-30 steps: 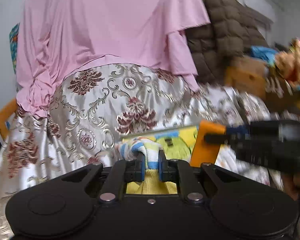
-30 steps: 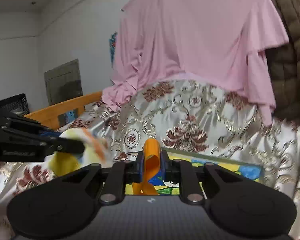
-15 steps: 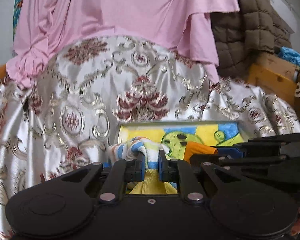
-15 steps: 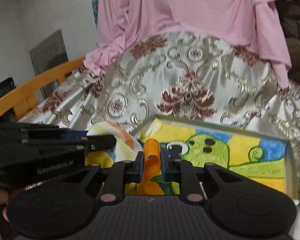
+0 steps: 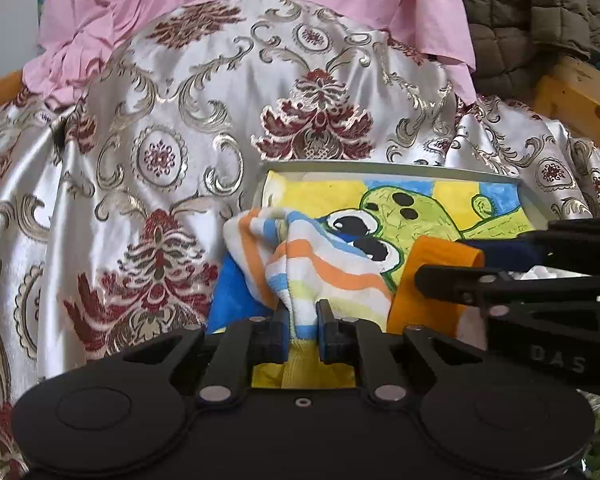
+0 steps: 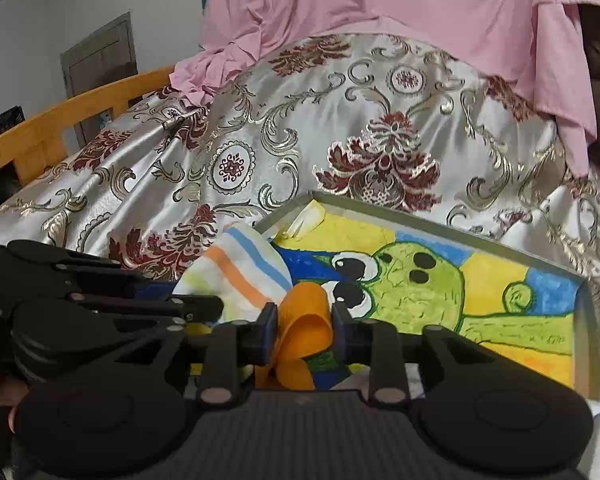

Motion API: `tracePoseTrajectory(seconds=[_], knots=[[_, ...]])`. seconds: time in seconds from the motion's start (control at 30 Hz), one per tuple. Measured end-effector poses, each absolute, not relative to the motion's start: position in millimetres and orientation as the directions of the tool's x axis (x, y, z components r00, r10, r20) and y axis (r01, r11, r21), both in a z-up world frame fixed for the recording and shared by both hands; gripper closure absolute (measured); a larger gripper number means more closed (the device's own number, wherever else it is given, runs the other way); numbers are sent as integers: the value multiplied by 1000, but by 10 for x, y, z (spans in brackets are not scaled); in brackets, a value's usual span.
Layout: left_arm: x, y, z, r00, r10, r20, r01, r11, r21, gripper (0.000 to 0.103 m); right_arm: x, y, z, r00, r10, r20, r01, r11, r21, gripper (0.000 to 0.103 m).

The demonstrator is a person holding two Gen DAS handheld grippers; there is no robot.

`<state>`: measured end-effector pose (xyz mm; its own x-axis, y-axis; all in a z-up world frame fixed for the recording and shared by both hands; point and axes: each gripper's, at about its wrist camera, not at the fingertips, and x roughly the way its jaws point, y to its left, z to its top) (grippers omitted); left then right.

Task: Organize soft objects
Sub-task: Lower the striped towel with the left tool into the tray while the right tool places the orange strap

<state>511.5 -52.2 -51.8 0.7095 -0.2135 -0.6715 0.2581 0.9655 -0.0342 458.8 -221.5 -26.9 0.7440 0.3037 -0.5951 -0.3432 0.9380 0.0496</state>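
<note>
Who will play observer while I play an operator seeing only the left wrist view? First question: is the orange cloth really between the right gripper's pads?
Observer: Yes. The right wrist view shows the orange cloth between the pads of the right gripper, whose jaws are opening.
Operator: Where does the tray end on the right?
Observer: Its grey right wall shows there, with the satin cover beyond it.
Operator: Anything off to the left?
Observer: A grey door in the wall, behind the wooden rail.
</note>
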Motion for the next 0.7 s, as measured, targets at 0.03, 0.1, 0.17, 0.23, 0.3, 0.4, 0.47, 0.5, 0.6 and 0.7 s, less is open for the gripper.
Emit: tracePoseTrajectory(seconds=[0.03, 0.1, 0.17, 0.23, 0.3, 0.4, 0.47, 0.5, 0.6, 0.7], knots=[[5114, -516, -518, 709, -213, -672, 252, 967, -40, 88, 4575, -2217, -266, 749, 300, -591, -342, 939, 43, 66], [5108, -495, -521, 707, -212, -674, 241, 969, -52, 87, 4553, -2222, -259, 752, 299, -587, -343, 938, 38, 65], [5101, -491, -515, 706, -205, -678, 231, 971, -52, 84, 4552, -2219, -263, 749, 298, -592, -344, 938, 37, 64], [5086, -491, -508, 701, -202, -684, 234, 971, -47, 83, 4544, -2209, -269, 747, 290, -598, -346, 938, 24, 63], [5062, -498, -492, 702, -195, -685, 236, 971, -34, 80, 4527, -2201, -272, 748, 283, -600, -347, 938, 10, 59], [4999, -497, -453, 711, -187, -678, 235, 972, -21, 76, 4493, -2209, -253, 752, 271, -601, -340, 941, -1, 48], [4957, -486, -414, 716, -189, -672, 231, 972, -27, 69, 4449, -2224, -217, 761, 261, -594, -330, 944, -9, 38], [4932, -482, -390, 721, -187, -667, 228, 973, -27, 63, 4425, -2232, -197, 768, 252, -589, -323, 946, -17, 36], [4832, -460, -293, 741, -182, -646, 223, 975, -18, 49, 4342, -2274, -106, 791, 224, -569, -300, 953, -41, 27], [4723, -426, -170, 758, -180, -626, 213, 977, -23, 39, 4239, -2340, 11, 811, 207, -547, -277, 960, -48, 20]])
